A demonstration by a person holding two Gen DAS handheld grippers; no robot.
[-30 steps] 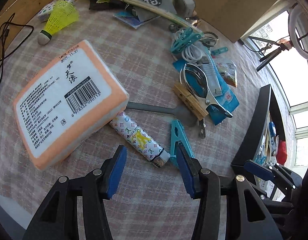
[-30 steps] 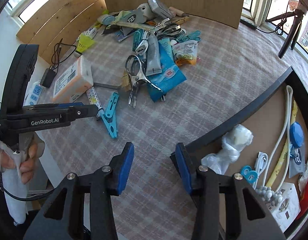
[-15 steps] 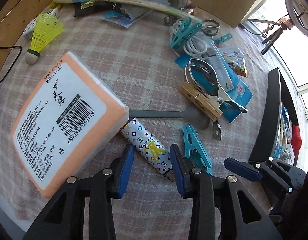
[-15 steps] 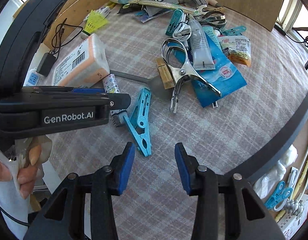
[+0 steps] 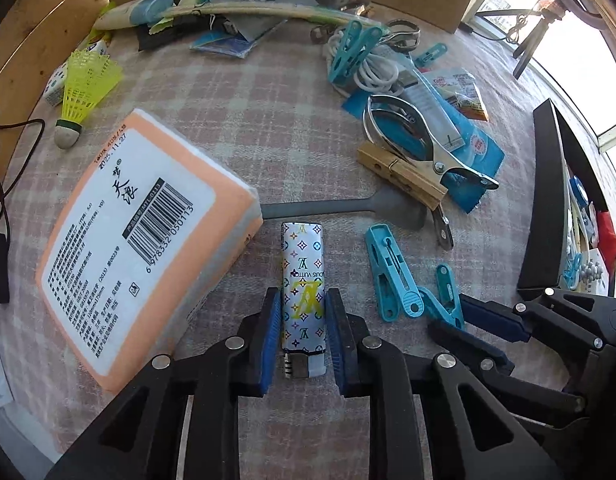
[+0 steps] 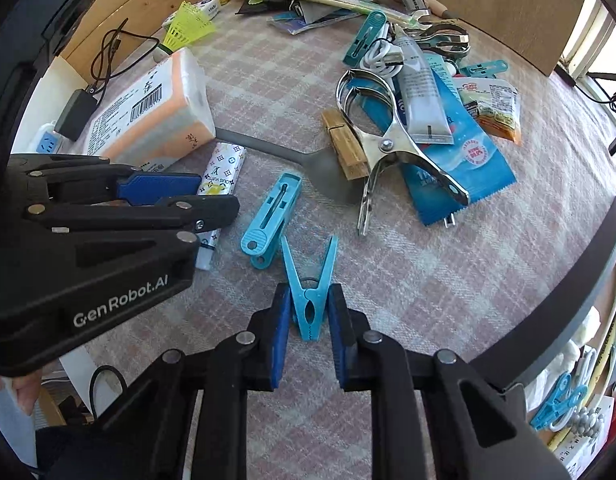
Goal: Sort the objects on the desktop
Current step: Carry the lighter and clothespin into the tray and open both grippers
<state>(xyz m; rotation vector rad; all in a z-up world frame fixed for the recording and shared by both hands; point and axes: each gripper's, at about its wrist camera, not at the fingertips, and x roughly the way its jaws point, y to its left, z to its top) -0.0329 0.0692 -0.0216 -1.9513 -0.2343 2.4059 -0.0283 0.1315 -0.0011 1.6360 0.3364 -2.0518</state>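
Note:
A patterned silver lighter (image 5: 302, 264) lies on the checked cloth, and my left gripper (image 5: 301, 300) points down over it. Its jaws are closing, with the blue pads (image 5: 270, 332) against the lighter's two long sides. In the right wrist view a small blue clothespin (image 6: 308, 284) sits between the pads (image 6: 282, 332) of my right gripper (image 6: 308, 300), whose jaws are closing and touch its pinch end. The left gripper (image 6: 176, 196) shows there too, over the lighter (image 6: 224, 168). A larger blue clip (image 6: 272, 208) lies between the two.
An orange tissue pack (image 5: 140, 232) lies close left of the lighter. Beyond are a grey spatula (image 5: 348, 206), a wooden peg (image 5: 400, 178), a metal clamp (image 5: 420, 140) and a heap of small items. A black-rimmed tray (image 6: 580, 292) holding sorted things is at the right.
Both grippers came down and narrowed. The left one turned and took the lighter between its pads. The right one slid left from the tray edge onto the small blue clothespin.

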